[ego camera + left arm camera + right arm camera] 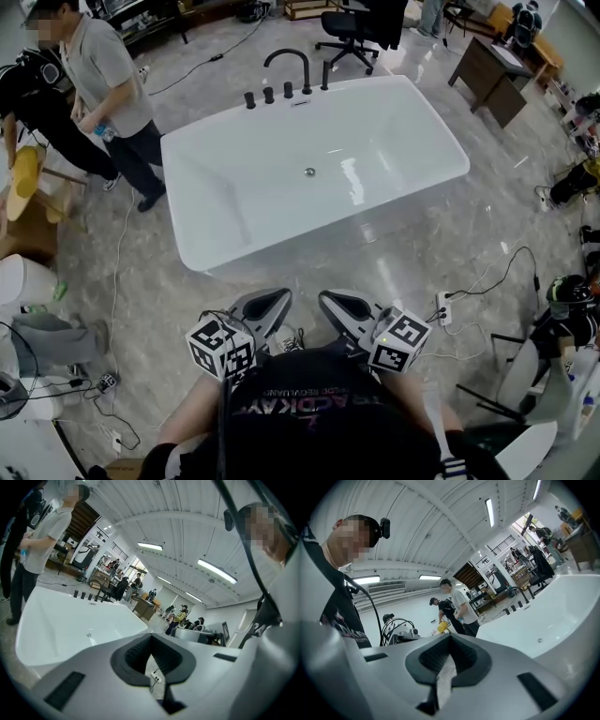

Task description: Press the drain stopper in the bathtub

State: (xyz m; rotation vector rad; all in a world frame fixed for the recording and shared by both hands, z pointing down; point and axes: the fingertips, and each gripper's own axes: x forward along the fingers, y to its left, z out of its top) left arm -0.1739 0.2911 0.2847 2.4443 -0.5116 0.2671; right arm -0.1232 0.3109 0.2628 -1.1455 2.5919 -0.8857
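A grey marbled floor fills the room, with a white bathtub standing in the middle, its long side facing the wearer. At the far left of the tub a person in a grey shirt stands bent a little forward, just beside its corner. A black office chair stands beyond the far rim and a brown desk is at the far right.

Near the bottom of the head view, well short of the tub, the left gripper and the right gripper are held close to the wearer's body, side by side over the floor. Each one's own view shows its jaws clenched tip to tip, with nothing between the dark ribbed pads.

A black arched faucet and a row of black knobs sit on the far rim. A white power strip lies on the floor to the right of the grippers. The drain stopper, a small round metal disc, sits in the middle of the tub's bottom, far from both grippers and untouched
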